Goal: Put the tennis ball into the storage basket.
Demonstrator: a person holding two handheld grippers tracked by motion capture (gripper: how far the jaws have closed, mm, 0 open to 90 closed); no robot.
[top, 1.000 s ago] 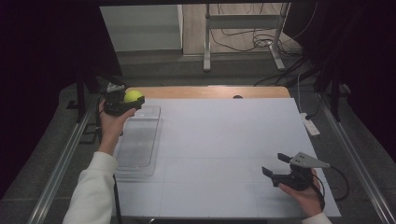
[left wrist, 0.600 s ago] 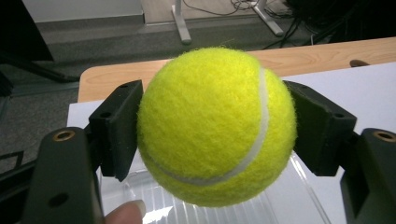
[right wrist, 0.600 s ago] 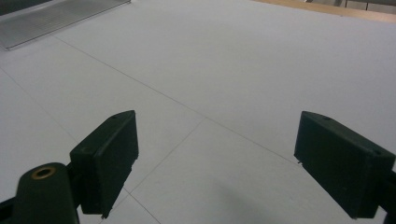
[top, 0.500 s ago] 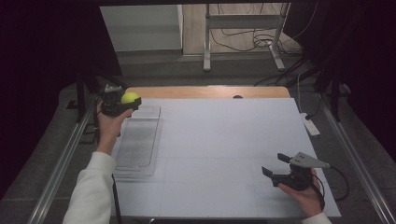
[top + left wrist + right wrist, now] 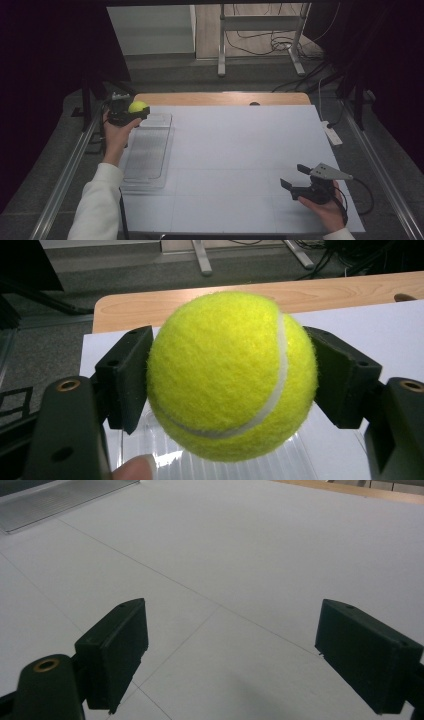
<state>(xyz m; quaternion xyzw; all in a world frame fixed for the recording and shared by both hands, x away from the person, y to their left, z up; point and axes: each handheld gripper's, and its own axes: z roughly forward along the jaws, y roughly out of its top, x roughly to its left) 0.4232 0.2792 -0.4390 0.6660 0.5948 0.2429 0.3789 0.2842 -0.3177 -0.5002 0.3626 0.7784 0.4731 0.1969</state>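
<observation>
While the left gripper (image 5: 131, 114) is held over the far left corner of the desk (image 5: 240, 150), its jaws are clamped on opposite sides of a yellow tennis ball (image 5: 138, 106), which is lifted clear of the surface. Directly beneath it lies the far end of a clear ribbed plastic tray (image 5: 147, 155), set lengthwise along the desk's left edge. Near the front right corner, the right gripper (image 5: 296, 179) sits low over the white surface, jaws spread wide and holding nothing.

Lab rig, white-covered table (image 5: 240, 150), floor cables (image 5: 255, 42) (dark surround)
</observation>
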